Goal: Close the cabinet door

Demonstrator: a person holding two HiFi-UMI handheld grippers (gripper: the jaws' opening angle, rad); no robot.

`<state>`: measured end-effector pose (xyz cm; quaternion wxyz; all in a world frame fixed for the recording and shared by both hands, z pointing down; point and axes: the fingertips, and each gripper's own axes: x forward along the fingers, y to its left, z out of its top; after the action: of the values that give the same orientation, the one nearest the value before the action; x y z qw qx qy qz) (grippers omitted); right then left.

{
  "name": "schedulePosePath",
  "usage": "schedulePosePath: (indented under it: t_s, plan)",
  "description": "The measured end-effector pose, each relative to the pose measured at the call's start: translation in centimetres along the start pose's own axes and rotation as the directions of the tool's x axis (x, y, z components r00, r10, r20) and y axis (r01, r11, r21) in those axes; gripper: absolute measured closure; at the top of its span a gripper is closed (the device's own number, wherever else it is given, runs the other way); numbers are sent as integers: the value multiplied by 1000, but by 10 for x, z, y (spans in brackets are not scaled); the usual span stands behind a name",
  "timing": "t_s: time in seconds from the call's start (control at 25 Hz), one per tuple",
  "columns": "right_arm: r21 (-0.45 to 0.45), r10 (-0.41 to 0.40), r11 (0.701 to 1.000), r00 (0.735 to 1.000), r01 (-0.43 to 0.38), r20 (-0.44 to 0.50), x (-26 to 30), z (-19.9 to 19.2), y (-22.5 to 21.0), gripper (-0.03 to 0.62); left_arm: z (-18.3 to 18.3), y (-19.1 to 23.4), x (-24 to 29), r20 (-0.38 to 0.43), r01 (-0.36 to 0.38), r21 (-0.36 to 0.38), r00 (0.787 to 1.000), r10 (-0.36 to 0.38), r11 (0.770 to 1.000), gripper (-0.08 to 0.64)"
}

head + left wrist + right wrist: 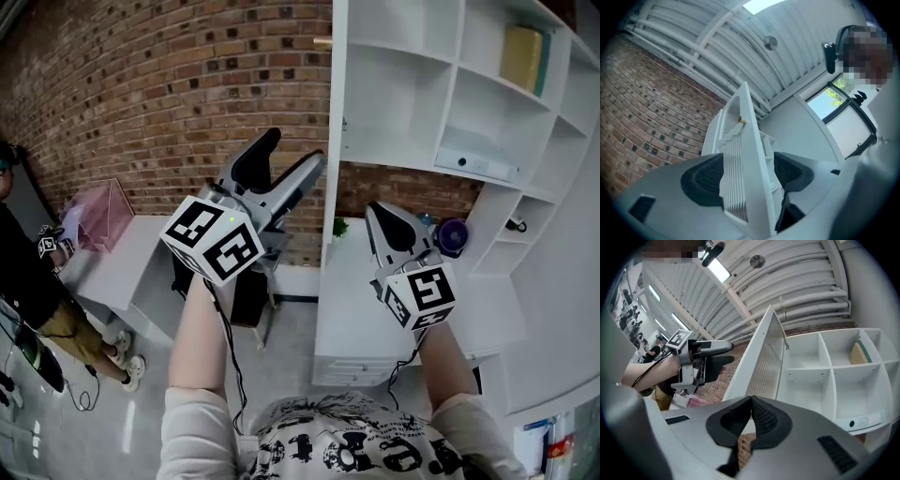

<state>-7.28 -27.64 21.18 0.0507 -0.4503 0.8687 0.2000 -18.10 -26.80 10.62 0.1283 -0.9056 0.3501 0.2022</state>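
head: steeply down from above | gripper views: close, tilted upward | shared: cabinet door (752, 164)

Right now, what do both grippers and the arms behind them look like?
The left gripper and right gripper have grey bodies and black ribbed pads, each with a white cube of black square markers and a black cable. White sleeves, black-printed T-shirt.
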Motion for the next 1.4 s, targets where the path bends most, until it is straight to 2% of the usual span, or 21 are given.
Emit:
schedulePosePath:
  t_s: [0.08, 0.2, 0.48, 0.64, 0.8, 0.88, 0.96, 1.12, 1.28, 1.4]
  plan:
    - [13, -18, 1000, 1000, 18, 11, 10, 9, -9, 578, 21, 10, 13, 31, 28, -27, 999, -27, 999, 225]
    - [28, -34, 999, 999, 33, 20, 22, 19, -17, 578, 51, 18, 34, 59, 93, -13, 994, -92, 996, 225]
    - [-33, -43, 999, 999, 43, 15, 38, 25, -17, 578, 92, 35, 66, 92, 197, -6, 976, -196, 980, 225]
    - [-44, -63, 997, 998, 64, 24, 45, 32, -26, 578, 96, 40, 84, 97, 262, -29, 961, -258, 965, 230]
    - [-39, -79, 996, 997, 80, 23, 48, 31, -29, 578, 93, 42, 97, 92, 288, -41, 955, -283, 957, 320]
    - [-45, -87, 995, 996, 88, 23, 47, 29, -29, 578, 91, 39, 100, 88, 308, -35, 949, -304, 951, 332]
    - [-53, -98, 994, 995, 99, 21, 47, 27, -30, 578, 91, 33, 102, 88, 337, -32, 939, -334, 941, 355]
    - [-43, -121, 992, 993, 121, 9, 46, 21, -32, 578, 93, 19, 99, 94, 402, -9, 912, -400, 915, 447]
    - [-42, -144, 989, 990, 144, -1, 46, 14, -33, 578, 95, 18, 100, 121, 437, -23, 894, -431, 899, 462]
    - [-46, -157, 987, 988, 157, -7, 44, 9, -32, 578, 95, 20, 101, 126, 443, -37, 891, -436, 896, 465]
